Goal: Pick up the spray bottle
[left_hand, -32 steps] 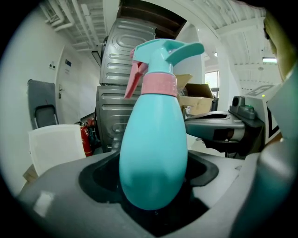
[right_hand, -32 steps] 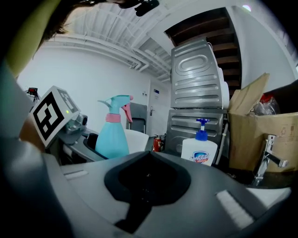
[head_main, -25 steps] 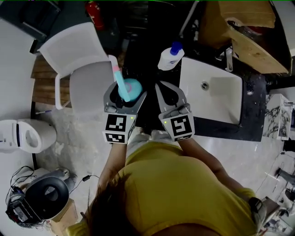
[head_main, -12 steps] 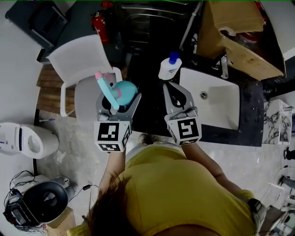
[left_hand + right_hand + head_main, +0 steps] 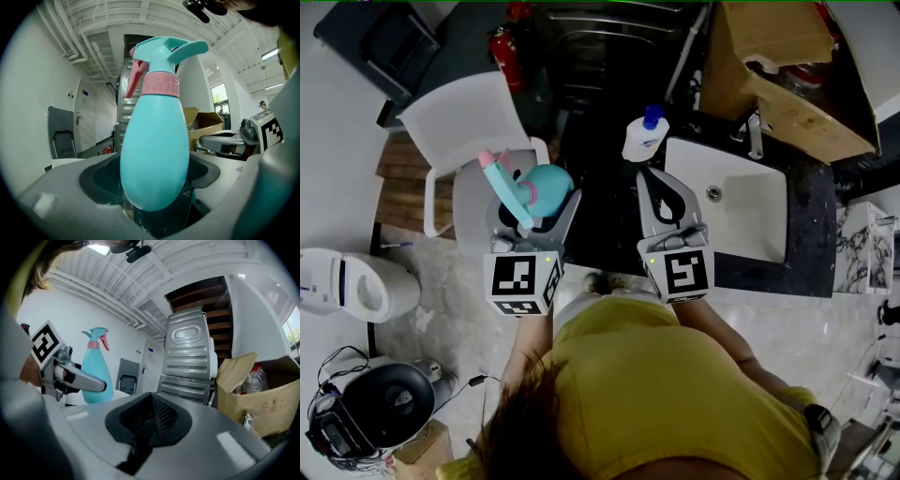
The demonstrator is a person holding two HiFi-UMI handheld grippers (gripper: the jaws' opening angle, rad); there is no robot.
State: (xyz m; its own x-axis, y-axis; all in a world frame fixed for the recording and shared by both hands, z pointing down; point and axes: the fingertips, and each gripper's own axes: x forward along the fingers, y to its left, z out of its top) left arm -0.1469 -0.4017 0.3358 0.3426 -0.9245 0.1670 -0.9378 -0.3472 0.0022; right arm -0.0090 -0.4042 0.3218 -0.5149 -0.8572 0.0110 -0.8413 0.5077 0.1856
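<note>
Spray bottle (image 5: 546, 187) sat left of centre in the head view, clamped round its lower body by your left gripper (image 5: 534, 204), nozzle leaning toward the upper left; your right gripper (image 5: 664, 192) hung nearby at centre-right, jaws together on nothing.

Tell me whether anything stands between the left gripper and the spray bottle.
Nothing visible does. The left gripper is shut directly on the lower body of the teal spray bottle, with no other object between them.
</note>
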